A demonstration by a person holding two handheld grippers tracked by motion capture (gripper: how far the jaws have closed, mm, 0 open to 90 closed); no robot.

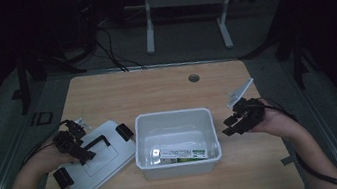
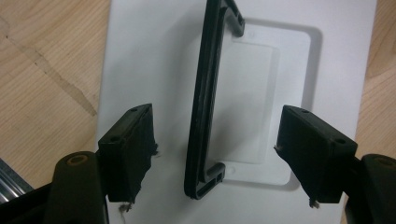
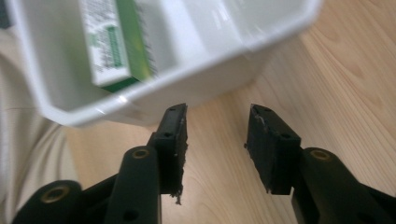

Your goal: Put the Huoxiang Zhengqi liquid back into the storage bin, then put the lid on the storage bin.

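A white plastic bin [image 1: 176, 144] stands in the middle of the wooden table, with a green and white box [image 1: 180, 153] lying in it. The bin [image 3: 196, 70] and the box [image 3: 116, 42] also fill the top of the right gripper view. To the bin's left lies its white lid [image 1: 100, 158] with a black handle [image 1: 94, 143] and black end clips. My left gripper [image 1: 76, 148] hovers over the lid, jaws open astride the handle [image 2: 205, 98] without touching it. My right gripper [image 1: 234, 124] is just right of the bin, open and empty [image 3: 217, 135].
A round cable hole [image 1: 194, 77] sits near the table's far edge. Bare wood lies behind the bin and at the front right. Beyond the table stand a white frame [image 1: 183, 1] and dark stands with cables on the floor.
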